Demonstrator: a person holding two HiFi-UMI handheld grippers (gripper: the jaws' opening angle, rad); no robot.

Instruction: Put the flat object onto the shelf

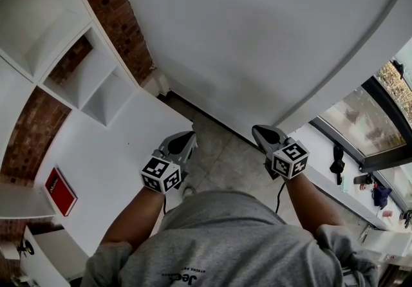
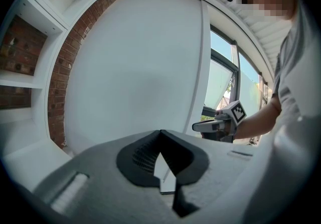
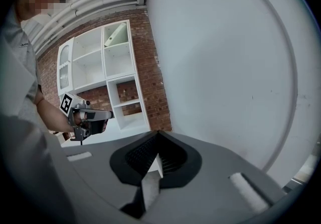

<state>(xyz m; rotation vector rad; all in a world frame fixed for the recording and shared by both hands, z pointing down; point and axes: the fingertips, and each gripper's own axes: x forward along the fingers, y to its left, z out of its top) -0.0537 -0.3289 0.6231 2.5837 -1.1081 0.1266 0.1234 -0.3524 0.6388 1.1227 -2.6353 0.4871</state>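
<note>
**Before the wall (image 1: pixel 257 35): both grippers clenched on nothing, flat object (image 1: pixel 60 190) on the counter (image 1: pixel 109 150)**

You face a broad white wall that fills most of the head view. To your left, a white shelf (image 1: pixel 38 22) stands against bare brick, and its open compartments show nothing inside. Below it the white counter runs toward you, with grey floor (image 1: pixel 222 150) between it and the wall. You hold the left gripper (image 1: pixel 191 134) and the right gripper (image 1: pixel 256 129) out side by side over that floor, apart from each other and pointing toward the wall. Each gripper's own view shows its jaws closed tip to tip with nothing between them. The red flat object lies on the counter at your far left, well apart from both grippers and outside the shelf.
</note>
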